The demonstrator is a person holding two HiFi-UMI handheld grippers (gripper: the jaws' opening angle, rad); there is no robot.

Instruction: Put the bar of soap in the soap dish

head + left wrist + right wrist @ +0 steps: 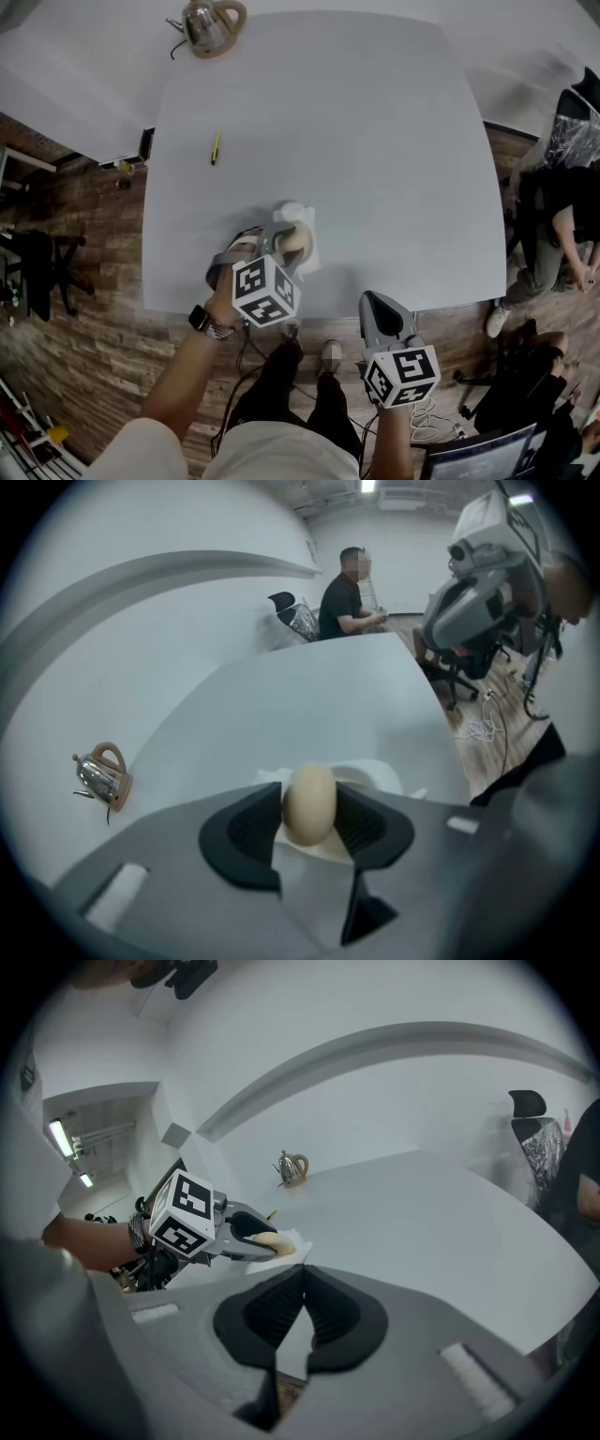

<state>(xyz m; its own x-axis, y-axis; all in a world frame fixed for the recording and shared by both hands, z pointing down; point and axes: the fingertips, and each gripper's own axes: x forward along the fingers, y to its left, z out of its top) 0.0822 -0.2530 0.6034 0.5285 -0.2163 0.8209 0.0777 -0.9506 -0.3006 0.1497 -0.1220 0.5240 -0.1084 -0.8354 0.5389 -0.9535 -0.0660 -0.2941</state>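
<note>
A cream oval bar of soap (291, 241) (309, 803) stands on its edge in the white soap dish (306, 223) (379, 774) near the front edge of the white table (356, 141). My left gripper (281, 236) (309, 825) reaches down over the dish, its jaws wide on either side of the soap, and the black pads (246, 832) seem not to press it. My right gripper (379, 313) (302, 1309) hangs off the table's front edge to the right, shut and empty. In the right gripper view the left gripper (261, 1236) and the soap (269, 1239) lie ahead to the left.
A kettle (212, 26) (103, 775) (292, 1168) stands at the table's far left corner. A yellow pen (215, 147) lies on the left part of the table. A seated person (562, 225) (347, 602) and office chairs are beyond the table's right side. Cables lie on the wooden floor.
</note>
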